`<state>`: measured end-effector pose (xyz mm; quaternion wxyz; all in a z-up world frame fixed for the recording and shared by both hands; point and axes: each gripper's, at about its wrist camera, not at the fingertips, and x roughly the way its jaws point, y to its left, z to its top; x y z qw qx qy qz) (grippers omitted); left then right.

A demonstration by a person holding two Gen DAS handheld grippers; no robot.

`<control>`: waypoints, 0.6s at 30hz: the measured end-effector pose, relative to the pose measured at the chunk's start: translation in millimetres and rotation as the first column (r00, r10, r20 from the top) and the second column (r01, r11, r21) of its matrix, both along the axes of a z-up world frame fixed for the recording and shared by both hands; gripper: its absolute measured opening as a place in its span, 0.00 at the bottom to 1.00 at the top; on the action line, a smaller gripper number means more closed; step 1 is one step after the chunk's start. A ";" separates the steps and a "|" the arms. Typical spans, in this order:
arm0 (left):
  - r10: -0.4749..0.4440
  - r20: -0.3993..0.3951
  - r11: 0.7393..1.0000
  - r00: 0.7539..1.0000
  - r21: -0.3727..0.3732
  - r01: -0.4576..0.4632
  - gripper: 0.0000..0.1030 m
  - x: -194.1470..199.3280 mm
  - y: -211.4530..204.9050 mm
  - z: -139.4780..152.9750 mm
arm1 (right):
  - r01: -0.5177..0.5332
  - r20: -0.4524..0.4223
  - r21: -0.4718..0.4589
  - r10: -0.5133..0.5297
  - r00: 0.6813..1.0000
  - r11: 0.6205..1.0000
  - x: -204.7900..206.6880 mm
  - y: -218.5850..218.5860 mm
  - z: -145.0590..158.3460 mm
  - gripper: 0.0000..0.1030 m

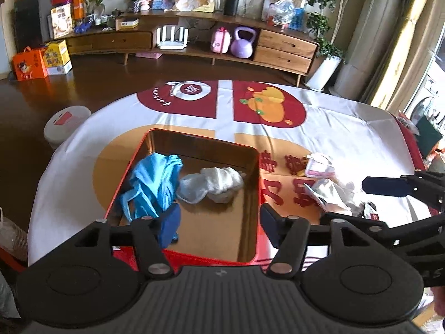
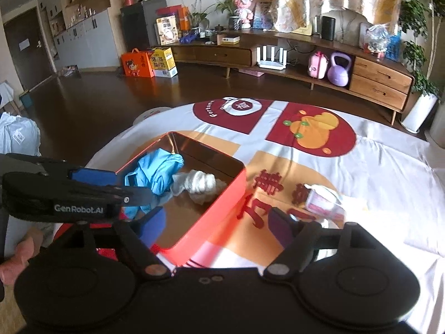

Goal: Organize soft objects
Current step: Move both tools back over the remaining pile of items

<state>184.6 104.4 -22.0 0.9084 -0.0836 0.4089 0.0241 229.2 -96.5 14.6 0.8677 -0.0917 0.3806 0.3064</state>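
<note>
- Firstly, from the left wrist view: found the left gripper low in the frame, jaws released and apart, nothing between them, over the near part of the red box.
- Saw the blue cloth bunched against the box's left wall and the white cloth lying mid-box, just beside it; both already inside.
- Noted the right gripper at the right edge, also spread, above a crumpled pale pile on the tablecloth; could not tell what the pile was made of.
- Spotted a pink-and-white packet right of the box, outside it.
- Next, from the right wrist view: found the right gripper at lower centre, wide open and empty, straddling the box's near corner and the printed cloth.
- Saw the left gripper entering from the left edge, with a hand at lower left.
- Placed the blue cloth and white cloth in the box, centre-left; the packet centre-right on the table.
- Judged the risks: could snag the tablecloth along with a soft item if closed too low; could knock the box's rim with a finger and shove it; could catch a trailing edge of the blue cloth near the left pad and drag it back out; could collide the two grippers, working so near each other.
</note>
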 end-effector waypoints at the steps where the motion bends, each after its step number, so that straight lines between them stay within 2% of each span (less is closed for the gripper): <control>1: -0.007 0.006 1.000 1.000 0.009 0.007 0.63 -2.2 -4.8 0.9 | 0.005 0.001 0.006 -0.005 1.000 1.000 -2.4 -6.5 0.9 0.83; 4: -0.029 0.016 0.999 0.999 0.018 0.029 0.68 -6.7 -17.6 3.1 | 0.028 0.001 0.030 -0.028 1.000 0.999 -9.4 -26.8 4.2 0.86; 6: -0.036 0.026 0.999 0.999 0.010 0.035 0.76 -9.0 -24.2 4.5 | 0.045 0.004 0.042 -0.045 0.999 0.998 -13.4 -40.4 5.5 0.88; 11: -0.063 0.031 0.998 0.998 -0.014 0.063 0.78 -12.0 -40.3 4.0 | 0.068 0.025 0.038 -0.069 0.997 0.997 -21.9 -72.7 5.9 0.91; 14: -0.079 0.039 0.997 0.996 -0.017 0.080 0.83 -13.3 -51.4 1.9 | 0.084 0.030 0.034 -0.085 0.996 0.996 -25.1 -90.6 3.6 0.94; 18: -0.111 0.043 0.993 0.993 -0.026 0.113 0.84 -12.2 -66.6 -2.6 | 0.116 0.027 0.042 -0.118 0.993 0.992 -28.1 -114.6 -1.5 0.96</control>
